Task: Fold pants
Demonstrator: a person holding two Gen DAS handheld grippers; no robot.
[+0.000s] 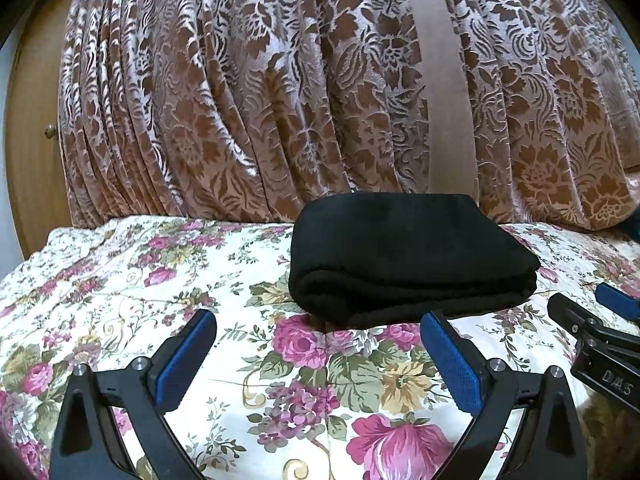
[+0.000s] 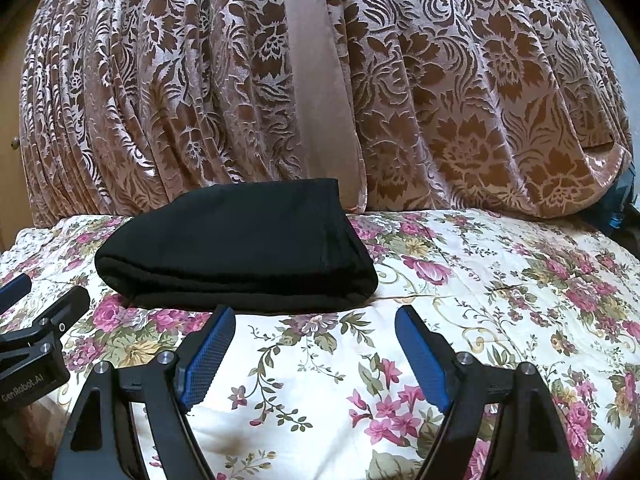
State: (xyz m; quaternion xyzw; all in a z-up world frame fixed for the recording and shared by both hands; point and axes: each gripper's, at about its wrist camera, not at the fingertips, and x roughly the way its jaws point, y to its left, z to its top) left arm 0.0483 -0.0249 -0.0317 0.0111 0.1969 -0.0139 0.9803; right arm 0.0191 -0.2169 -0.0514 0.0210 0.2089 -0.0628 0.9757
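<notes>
Backdrop: brown and cream floral curtain (image 1: 248,92) hangs in heavy pleats behind the bed, with a plain beige strip (image 1: 436,80) running down it; a bit of wooden furniture shows at the far left edge
Surface: quilted bedspread (image 2: 500,280), cream with pink roses and green leaves, lying mostly flat with soft ripples
Pants: black pants (image 1: 404,256) sit on the bedspread near the curtain, folded into a thick compact bundle, layers stacked, rounded fold facing the grippers
Progress: by my reckoning the folding looks finished, or close to it, since the bundle is squared and nothing trails out
Left gripper: left gripper (image 1: 320,354) hovers over the bedspread just short of the bundle's front left corner, jaws spread wide, nothing between the blue pads (image 1: 184,364)
Right gripper: right gripper (image 2: 316,354) sits near the bundle's front right corner, jaws likewise spread, holding nothing; neither tool touches the cloth
Risk, nudging: a fingertip pushed forward into the rounded edge could shove the soft stack toward the curtain and skew the layers
Risk, partial pinch: a jaw closing on only the top layer could peel it open when lifted
Risk, bedspread: a low approach might catch the quilt along with the pants and drag both
Risk, collision: both tools sit close side by side, so a careless swing could knock them together
</notes>
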